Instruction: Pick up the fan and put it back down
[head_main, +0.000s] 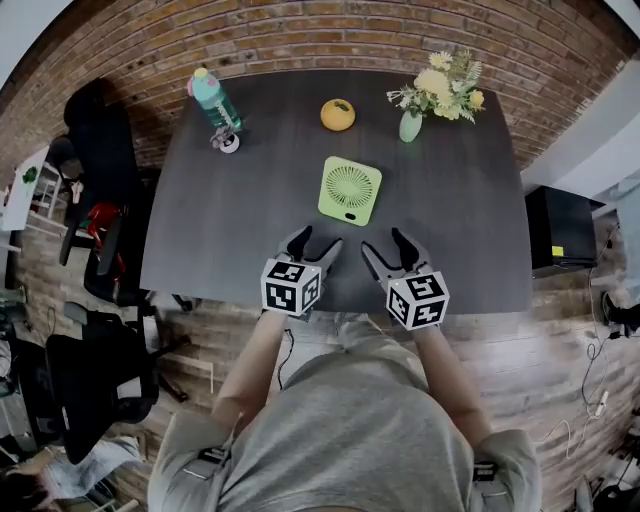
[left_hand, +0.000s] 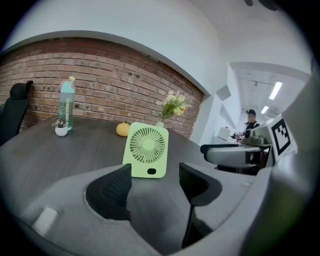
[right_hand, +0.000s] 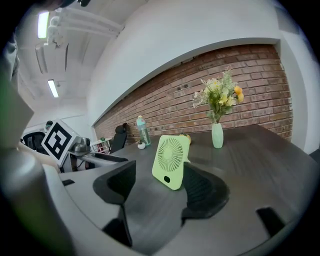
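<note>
A light green square fan (head_main: 350, 190) stands upright near the middle of the dark table (head_main: 220, 220). In the left gripper view the fan (left_hand: 146, 150) faces me just beyond the jaws. In the right gripper view the fan (right_hand: 171, 161) stands between and past the two jaws. My left gripper (head_main: 313, 242) is open over the table's near edge, left of the fan and short of it. My right gripper (head_main: 387, 247) is open beside it, also short of the fan. Nothing sits between either pair of fingers.
At the back of the table stand a teal bottle (head_main: 213, 100), a small white pot (head_main: 229, 143), an orange fruit (head_main: 338, 114) and a vase of flowers (head_main: 411, 124). Black office chairs (head_main: 95, 180) stand left of the table. A brick wall (head_main: 330, 35) runs behind.
</note>
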